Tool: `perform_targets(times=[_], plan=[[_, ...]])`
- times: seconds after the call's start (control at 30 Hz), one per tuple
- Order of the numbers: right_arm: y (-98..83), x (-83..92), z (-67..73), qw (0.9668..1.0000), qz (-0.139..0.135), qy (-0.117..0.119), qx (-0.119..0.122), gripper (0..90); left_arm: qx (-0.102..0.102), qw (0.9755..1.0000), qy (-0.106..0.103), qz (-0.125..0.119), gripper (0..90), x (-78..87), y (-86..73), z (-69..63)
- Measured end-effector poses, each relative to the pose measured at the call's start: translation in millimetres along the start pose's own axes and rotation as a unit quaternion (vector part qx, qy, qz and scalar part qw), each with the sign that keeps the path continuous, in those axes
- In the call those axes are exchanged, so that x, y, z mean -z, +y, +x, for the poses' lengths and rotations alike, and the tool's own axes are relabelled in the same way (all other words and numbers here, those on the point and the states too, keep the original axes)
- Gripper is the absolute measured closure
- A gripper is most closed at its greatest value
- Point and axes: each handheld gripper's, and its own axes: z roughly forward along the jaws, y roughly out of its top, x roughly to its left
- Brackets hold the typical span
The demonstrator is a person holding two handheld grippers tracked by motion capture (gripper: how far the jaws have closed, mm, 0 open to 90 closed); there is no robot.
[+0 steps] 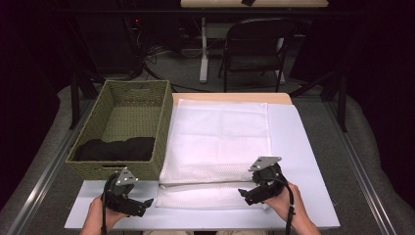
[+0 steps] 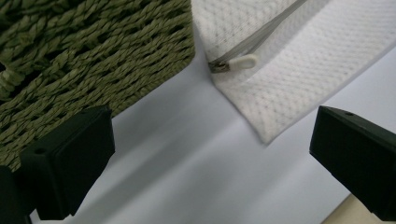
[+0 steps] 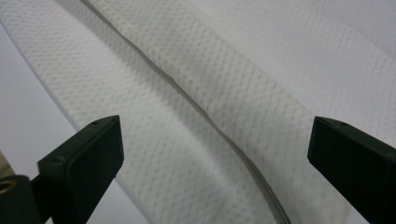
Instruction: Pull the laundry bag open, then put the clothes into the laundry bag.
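A white mesh bag (image 1: 218, 142) lies flat in the middle of the table, its grey zipper (image 1: 205, 183) running along the near side. My left gripper (image 1: 142, 205) hovers open at the bag's near left corner, beside the basket. In the left gripper view the jaws stand wide apart over bare table, with the white zipper pull (image 2: 238, 62) just ahead. My right gripper (image 1: 249, 196) is open over the bag's near right part. The right gripper view shows the mesh (image 3: 233, 84) and zipper line (image 3: 196, 102) between its spread jaws, nothing gripped.
A green woven basket (image 1: 98, 169) stands at the left of the bag with black cloth (image 1: 115, 148) in its near end. A pale sheet (image 1: 303, 161) covers the tabletop. A folding chair (image 1: 257, 46) stands behind the table.
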Motion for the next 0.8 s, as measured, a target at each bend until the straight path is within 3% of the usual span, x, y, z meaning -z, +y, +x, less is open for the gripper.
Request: perform_targets(times=[0.07, 0.13, 0.3, 0.43, 0.6, 0.8], plan=[[10.3, -5.2, 2.3, 0.9999, -0.001, 0.001, 0.012, 4.6, 0.0, 1.0, 0.007, 0.007, 0.4, -3.3, -1.7, 1.0], [19.1, -12.1, 3.5, 0.9998, -0.001, 0.006, 0.021, 5.7, 0.002, 1.0, 0.001, 0.006, 0.4, -5.0, -3.3, 1.7], [32.6, -29.8, 5.7, 0.9995, 0.0, 0.017, 0.027, 7.9, -0.009, 1.0, 0.002, 0.0, 0.3, -4.9, -4.0, 2.0], [36.6, -40.4, 7.6, 0.999, 0.007, 0.025, 0.038, 9.5, -0.007, 1.0, 0.003, 0.001, 0.3, -6.2, -5.5, 4.2], [36.8, -45.7, 6.8, 0.9982, -0.011, 0.042, 0.04, 13.6, -0.015, 0.9999, -0.001, 0.003, 0.3, -7.4, -5.3, 5.7], [33.6, -51.7, 4.8, 0.9979, -0.013, 0.038, 0.05, 20.3, -0.016, 0.9999, 0.001, 0.005, 0.3, -9.4, -7.1, 5.3]])
